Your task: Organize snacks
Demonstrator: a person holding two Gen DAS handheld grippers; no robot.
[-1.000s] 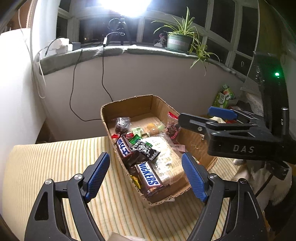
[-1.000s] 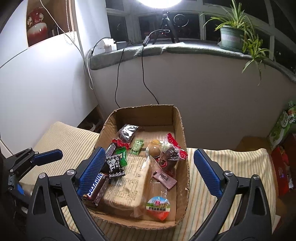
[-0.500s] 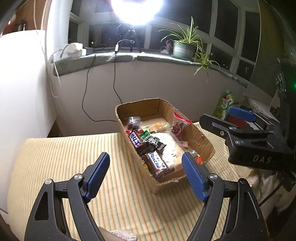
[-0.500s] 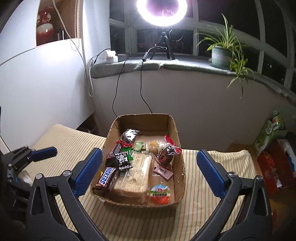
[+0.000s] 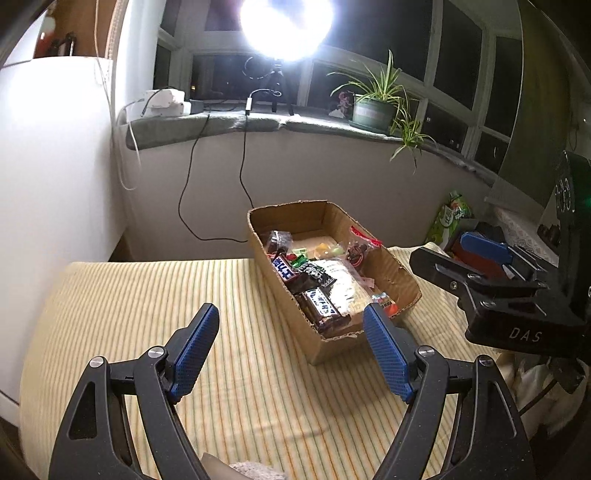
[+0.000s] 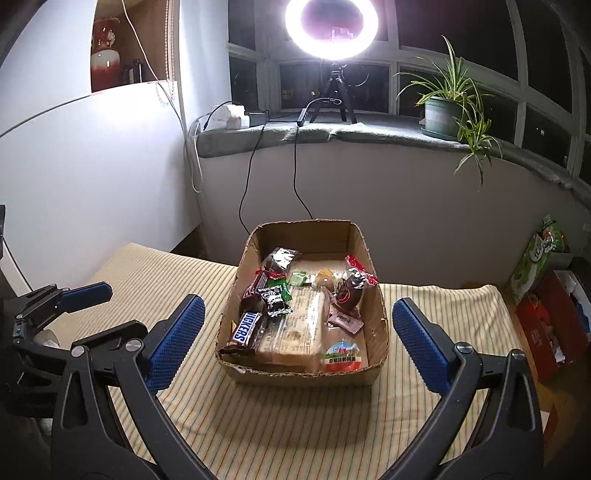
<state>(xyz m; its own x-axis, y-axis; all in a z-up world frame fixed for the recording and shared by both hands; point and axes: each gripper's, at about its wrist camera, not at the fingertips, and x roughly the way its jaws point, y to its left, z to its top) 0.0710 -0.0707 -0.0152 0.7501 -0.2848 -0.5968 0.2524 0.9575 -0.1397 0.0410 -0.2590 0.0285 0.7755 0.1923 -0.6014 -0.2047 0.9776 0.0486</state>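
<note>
An open cardboard box (image 6: 376,325) (image 5: 266,258) stands on the striped table (image 6: 295,424) (image 5: 147,295). It holds several snacks: a Snickers bar (image 6: 246,326) (image 5: 321,301), a large pale packet (image 6: 295,332), a dark cookie packet (image 6: 275,297), a round sealed cup (image 6: 341,356) and small sweets at the back. My left gripper (image 5: 291,350) is open and empty, short of the box's near left corner. My right gripper (image 6: 295,336) is open and empty, in front of the box. Each gripper shows in the other's view (image 5: 480,266) (image 6: 55,299).
A wall and windowsill with a ring light (image 6: 332,29), cables and a potted plant (image 6: 443,110) stand behind the table. Green and red snack packages (image 6: 539,258) sit on the floor to the right. A white wall (image 5: 55,166) bounds the left side.
Both grippers have pulled back and up from the box, which now looks smaller and farther away. Both stay open and empty.
</note>
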